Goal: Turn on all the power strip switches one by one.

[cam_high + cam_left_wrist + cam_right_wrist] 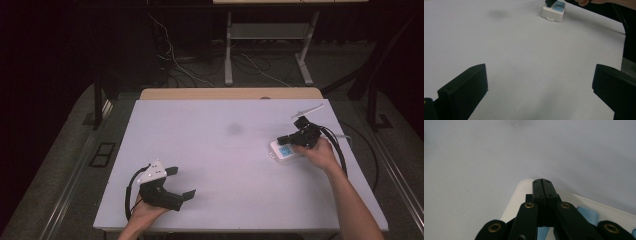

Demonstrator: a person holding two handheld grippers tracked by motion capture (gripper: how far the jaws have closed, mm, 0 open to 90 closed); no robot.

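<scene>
Your right gripper point(292, 137) has its jaws pressed flat together, with nothing between them. In the right gripper view the closed tips point(542, 185) sit over the near corner of the white device point(524, 195), so the pair works as one blunt finger rather than as tongs. That suits the thing under it: a small white box point(284, 150) with pale blue buttons on top, lying flat on the grey table point(210, 150). From those tips, a blue button point(587, 216) bearing a power mark lies just to the side and slightly back toward your hand. Whether the tips actually touch the top face or hang just above it, I cannot tell.

Closed jaws make sense here, as I read it: you mean to poke a key, and a narrow tip presses one button without catching its neighbour.

Your left gripper point(180, 182) rests well apart from the box, low near your edge of the table, jaws spread wide and holding nothing. From between them the box point(552, 11) lies far ahead and a little to the right, with bare tabletop in between. Parked there, it stays clear of the working hand, though it also leaves the light box unbraced; a firm push could slide it.
</scene>
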